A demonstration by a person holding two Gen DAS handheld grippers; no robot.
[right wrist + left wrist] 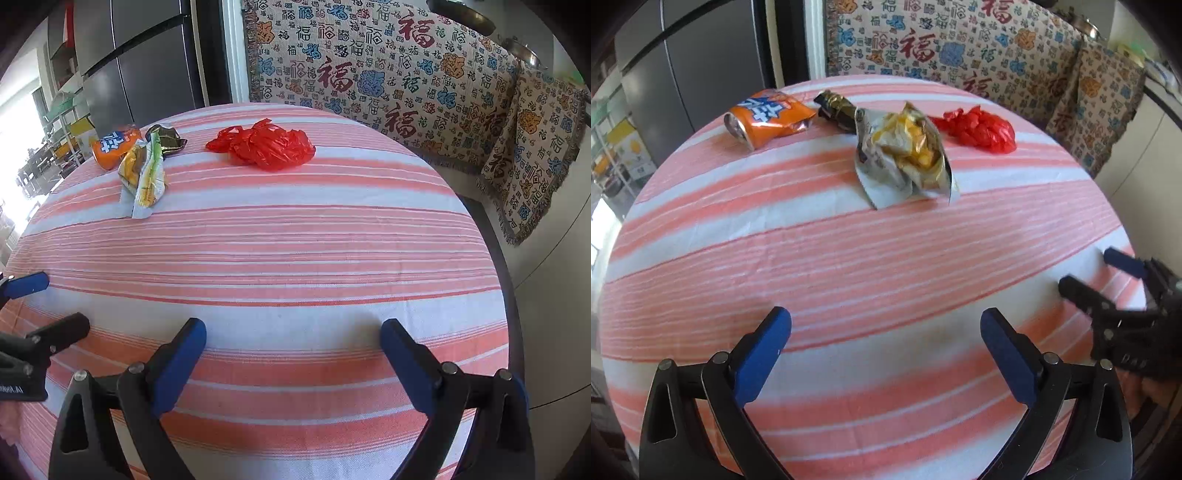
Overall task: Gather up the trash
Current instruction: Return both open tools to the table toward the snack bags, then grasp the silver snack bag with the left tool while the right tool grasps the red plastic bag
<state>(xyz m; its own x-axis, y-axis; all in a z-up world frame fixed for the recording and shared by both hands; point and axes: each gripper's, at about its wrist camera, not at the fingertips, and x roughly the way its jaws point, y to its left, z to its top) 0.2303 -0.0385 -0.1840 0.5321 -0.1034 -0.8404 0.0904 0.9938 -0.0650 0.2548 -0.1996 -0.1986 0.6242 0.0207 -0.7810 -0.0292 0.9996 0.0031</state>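
Trash in a far row on our pink-and-white striped tabletop (849,258): crumpled orange snack bag (768,118), dark foil wrapper (836,109), open silver-and-yellow packet (908,155), crumpled red plastic bag (264,144), our left hand-held gripper (885,332) and right hand-held gripper (293,334) both wide open, empty, well short of it.

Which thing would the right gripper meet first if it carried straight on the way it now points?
Probably the striped pink-and-white tablecloth, since the open right gripper tilts downward; the crumpled red plastic bag lies further ahead. Depth is uncertain.
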